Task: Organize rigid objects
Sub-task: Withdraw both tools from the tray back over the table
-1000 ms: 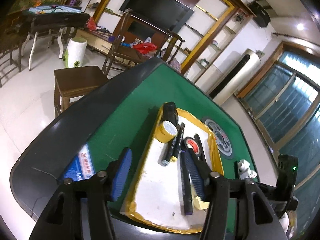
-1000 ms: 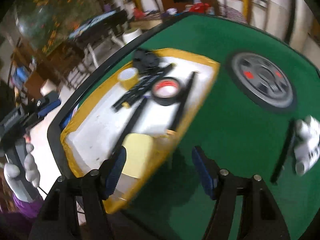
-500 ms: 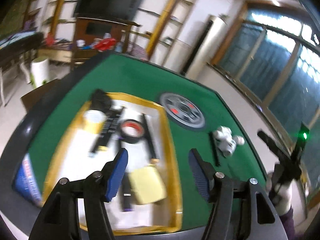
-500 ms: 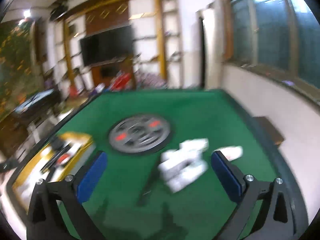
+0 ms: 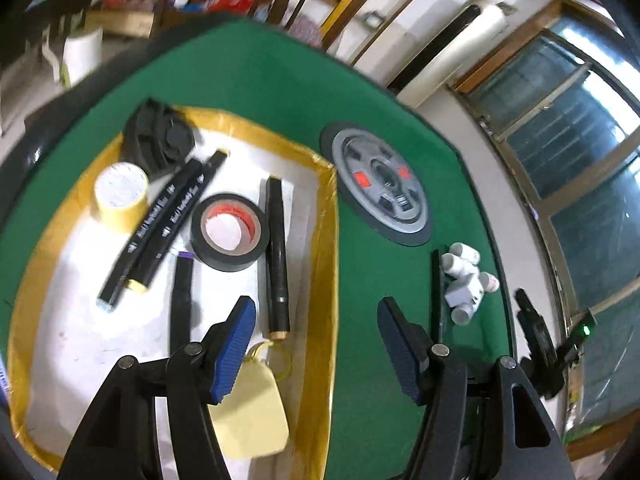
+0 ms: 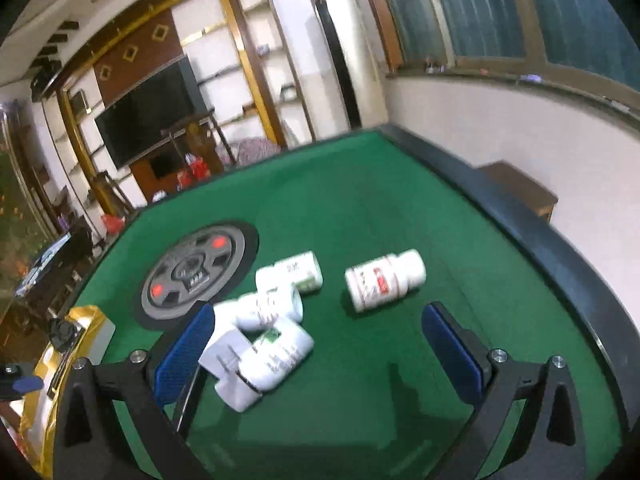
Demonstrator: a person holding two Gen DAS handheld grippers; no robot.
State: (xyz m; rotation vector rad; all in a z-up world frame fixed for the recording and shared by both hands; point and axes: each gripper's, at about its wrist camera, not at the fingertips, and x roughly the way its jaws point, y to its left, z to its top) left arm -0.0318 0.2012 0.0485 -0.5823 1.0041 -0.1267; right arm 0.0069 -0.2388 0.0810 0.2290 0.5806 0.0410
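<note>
Marker (image 5: 154, 226) print blurred, maybe "Touch"

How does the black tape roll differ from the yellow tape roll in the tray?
The black tape roll lies flat, showing a red inner core; the yellow tape roll stands tilted with a pale, whitish top face. The black one sits near the tray's middle between markers; the yellow one sits by the left rim, near a black fan-like part. Both are inside the yellow-edged tray.
</note>
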